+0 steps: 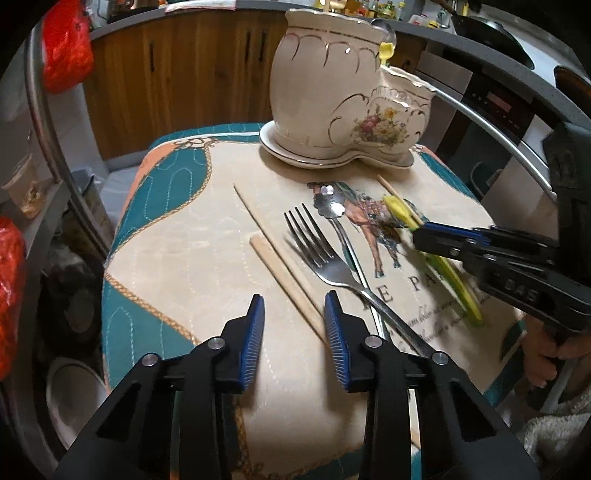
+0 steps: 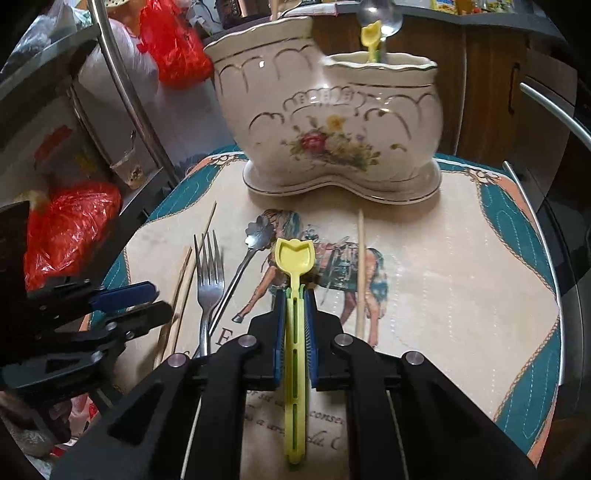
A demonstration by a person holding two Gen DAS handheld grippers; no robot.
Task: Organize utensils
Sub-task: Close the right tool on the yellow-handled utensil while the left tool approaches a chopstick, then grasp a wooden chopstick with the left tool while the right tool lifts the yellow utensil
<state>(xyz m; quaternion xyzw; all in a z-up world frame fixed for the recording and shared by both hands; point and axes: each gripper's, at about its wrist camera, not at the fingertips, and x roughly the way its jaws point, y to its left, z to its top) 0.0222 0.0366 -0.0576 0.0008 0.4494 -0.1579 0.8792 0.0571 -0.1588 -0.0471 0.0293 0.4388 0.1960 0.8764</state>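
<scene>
The right gripper (image 2: 294,295) is clamping its blue pads on the slotted handle of a yellow plastic spoon (image 2: 294,258), low in the centre of the right wrist view, the tulip-shaped bowl sticking out ahead of the fingertips over a printed cloth (image 2: 461,266). The left gripper (image 1: 294,306) is standing partly open at the bottom centre of the left wrist view, nothing between its fingers, its right fingertip (image 1: 332,314) just beside a pair of wooden chopsticks (image 1: 280,266). A steel fork (image 1: 321,251) is lying across a flower-headed metal spoon (image 1: 330,205) to the right of the chopsticks. Another single wooden stick (image 2: 360,273) is lying right of the yellow spoon. A cream ceramic utensil holder (image 1: 325,85) with gilt scallops and a floral decal is sitting at the cloth's far edge, a second yellow spoon (image 2: 371,38) and a metal spoon (image 2: 380,16) standing in its smaller compartment. Lettering beneath the cloth's horse motif is reading only in fragments, "E PA" among them; the script lines below are too blurred to read.
</scene>
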